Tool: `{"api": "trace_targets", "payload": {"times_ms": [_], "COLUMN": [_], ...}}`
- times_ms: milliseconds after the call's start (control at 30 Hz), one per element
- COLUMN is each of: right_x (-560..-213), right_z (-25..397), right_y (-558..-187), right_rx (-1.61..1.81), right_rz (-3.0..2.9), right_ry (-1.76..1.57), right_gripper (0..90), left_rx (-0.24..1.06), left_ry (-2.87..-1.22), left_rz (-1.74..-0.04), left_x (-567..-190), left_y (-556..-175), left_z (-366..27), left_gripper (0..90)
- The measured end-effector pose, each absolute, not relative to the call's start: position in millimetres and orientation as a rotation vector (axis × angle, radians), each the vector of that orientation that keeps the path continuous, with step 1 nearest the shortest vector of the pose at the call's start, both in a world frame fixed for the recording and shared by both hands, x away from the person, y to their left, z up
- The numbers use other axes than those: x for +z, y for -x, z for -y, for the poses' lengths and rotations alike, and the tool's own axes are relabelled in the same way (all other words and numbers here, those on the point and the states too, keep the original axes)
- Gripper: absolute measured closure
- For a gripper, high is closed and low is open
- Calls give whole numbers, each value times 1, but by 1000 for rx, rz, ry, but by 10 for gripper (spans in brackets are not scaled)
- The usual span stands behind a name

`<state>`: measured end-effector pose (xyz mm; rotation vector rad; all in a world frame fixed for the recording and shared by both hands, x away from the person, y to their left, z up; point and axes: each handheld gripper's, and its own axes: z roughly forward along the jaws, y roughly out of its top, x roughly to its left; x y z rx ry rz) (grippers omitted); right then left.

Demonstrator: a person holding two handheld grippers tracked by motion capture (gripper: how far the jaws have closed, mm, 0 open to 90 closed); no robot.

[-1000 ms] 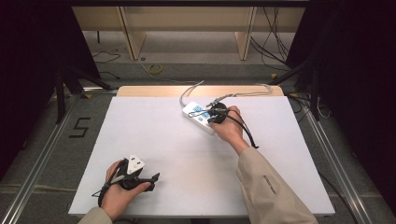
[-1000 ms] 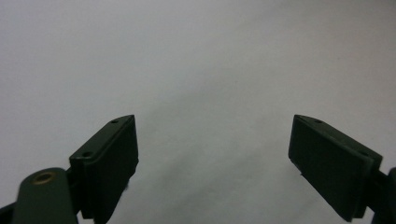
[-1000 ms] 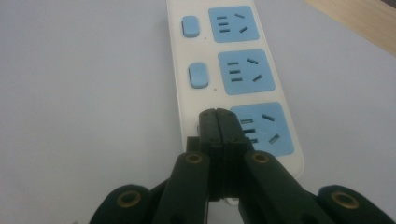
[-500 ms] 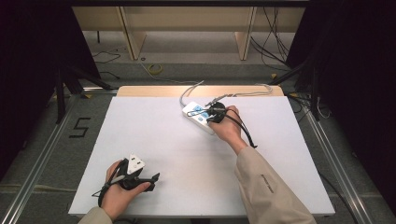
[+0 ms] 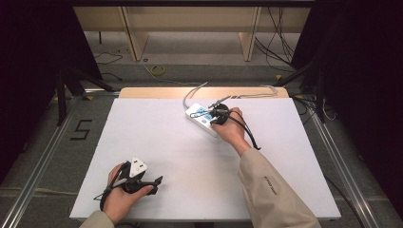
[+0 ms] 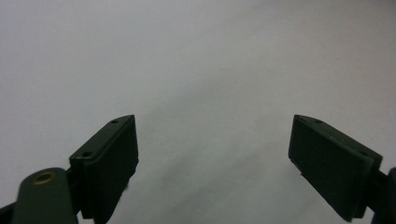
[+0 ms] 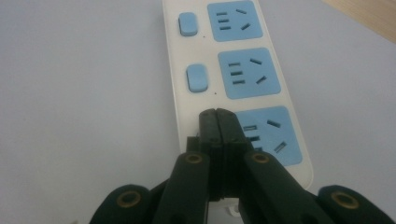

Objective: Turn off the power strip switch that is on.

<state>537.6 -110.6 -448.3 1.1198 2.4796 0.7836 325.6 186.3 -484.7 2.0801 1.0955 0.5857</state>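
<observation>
Right gripper [image 7: 217,116] pinched together, tips pressing down by a switch on the power strip [image 7: 289,98] at the table's far middle. Could easily skid off sideways. Left gripper [image 6: 212,154] spread, idle.

Right tool [image 5: 215,114] on white power strip [image 5: 202,118]; left tool [image 5: 145,180] resting near table edge [image 5: 204,219]

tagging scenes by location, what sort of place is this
Probably a lab recording bay, not a home: a white table between dark curtains, loose cables on the floor, and a power strip under the shut right tool.
</observation>
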Motion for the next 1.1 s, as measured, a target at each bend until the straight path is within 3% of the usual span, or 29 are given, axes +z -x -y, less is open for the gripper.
{"api": "trace_targets", "payload": {"times_ms": [1100], "right_x": [-448], "right_z": [104], "right_y": [-535], "right_rx": [744], "right_rz": [-2478], "right_ry": [-1118], "right_gripper": [900], "left_rx": [581], "left_ry": [-2089], "left_rz": [-1089], "left_x": [-485], "left_y": [-326], "left_z": [-184], "left_gripper": [156]}}
